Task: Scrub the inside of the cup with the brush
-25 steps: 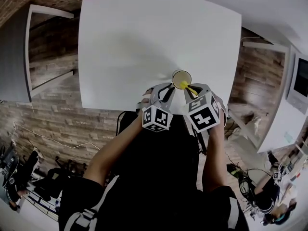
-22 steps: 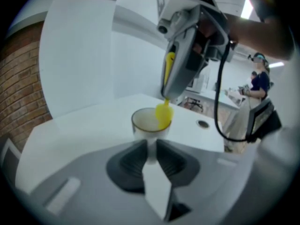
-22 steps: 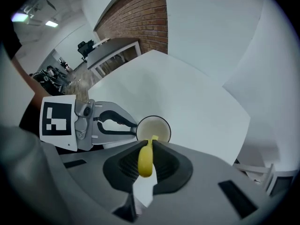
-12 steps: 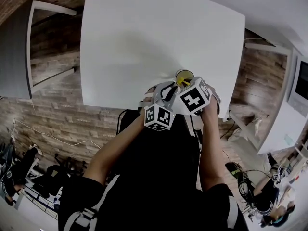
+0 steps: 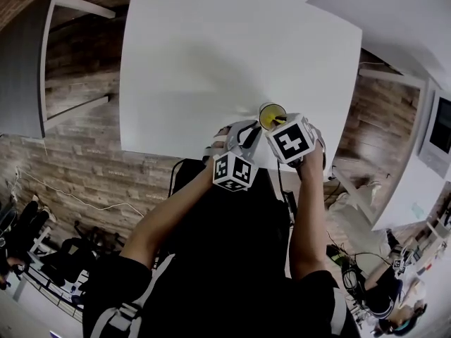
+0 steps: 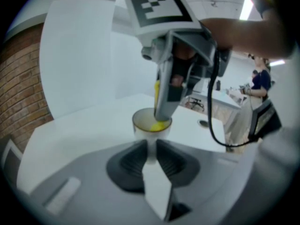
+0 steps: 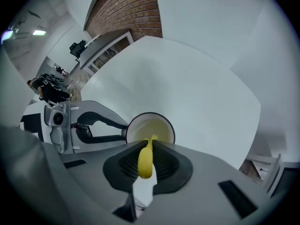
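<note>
A small white cup with a dark rim stands near the front edge of the white table. My left gripper is shut on the cup's white handle and holds the cup from the side. My right gripper is shut on the handle of a yellow brush. Its yellow head is down inside the cup. In the head view both marker cubes sit close together at the table's edge, and the right gripper hangs just over the cup.
The table edge lies just under my hands, with wood floor beyond it on the right. A brick wall and a shelf unit are to the left. Other desks and a person stand farther off.
My right gripper has moved up and in over the cup, and the brush has gone deeper, so less of its handle shows. The left gripper has kept its hold.
</note>
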The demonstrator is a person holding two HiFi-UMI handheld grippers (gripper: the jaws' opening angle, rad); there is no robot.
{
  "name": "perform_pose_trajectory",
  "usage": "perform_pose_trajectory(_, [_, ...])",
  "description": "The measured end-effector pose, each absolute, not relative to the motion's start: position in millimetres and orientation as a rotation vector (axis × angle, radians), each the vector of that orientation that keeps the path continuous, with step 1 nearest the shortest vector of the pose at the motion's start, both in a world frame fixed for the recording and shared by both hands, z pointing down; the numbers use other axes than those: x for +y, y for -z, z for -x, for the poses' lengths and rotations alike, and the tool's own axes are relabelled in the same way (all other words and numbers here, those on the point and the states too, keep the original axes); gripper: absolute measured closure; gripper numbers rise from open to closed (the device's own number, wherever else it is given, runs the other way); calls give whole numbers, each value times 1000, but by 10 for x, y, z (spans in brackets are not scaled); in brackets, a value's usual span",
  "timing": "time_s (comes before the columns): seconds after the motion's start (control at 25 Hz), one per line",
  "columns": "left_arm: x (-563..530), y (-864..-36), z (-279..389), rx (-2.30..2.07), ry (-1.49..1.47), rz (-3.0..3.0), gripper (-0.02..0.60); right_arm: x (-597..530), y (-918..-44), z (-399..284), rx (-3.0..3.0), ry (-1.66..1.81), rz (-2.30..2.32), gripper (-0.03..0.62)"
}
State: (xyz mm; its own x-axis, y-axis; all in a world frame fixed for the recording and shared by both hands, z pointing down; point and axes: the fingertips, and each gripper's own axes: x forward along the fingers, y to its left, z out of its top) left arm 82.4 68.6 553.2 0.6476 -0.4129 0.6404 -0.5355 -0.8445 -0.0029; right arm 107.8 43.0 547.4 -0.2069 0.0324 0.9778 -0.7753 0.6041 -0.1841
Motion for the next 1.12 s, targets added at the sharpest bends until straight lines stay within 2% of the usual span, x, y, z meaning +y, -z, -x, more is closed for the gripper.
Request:
perform_pose_trajectory(0.32, [671, -5532, -823, -777, -967, -2679, 517, 496, -5059, -1244, -1639, -819, -755, 566])
perform_pose_trajectory(1.12, [668, -5531, -853, -778, -973, -2693, 517, 375, -5617, -1034, -1583, -769, -694, 566])
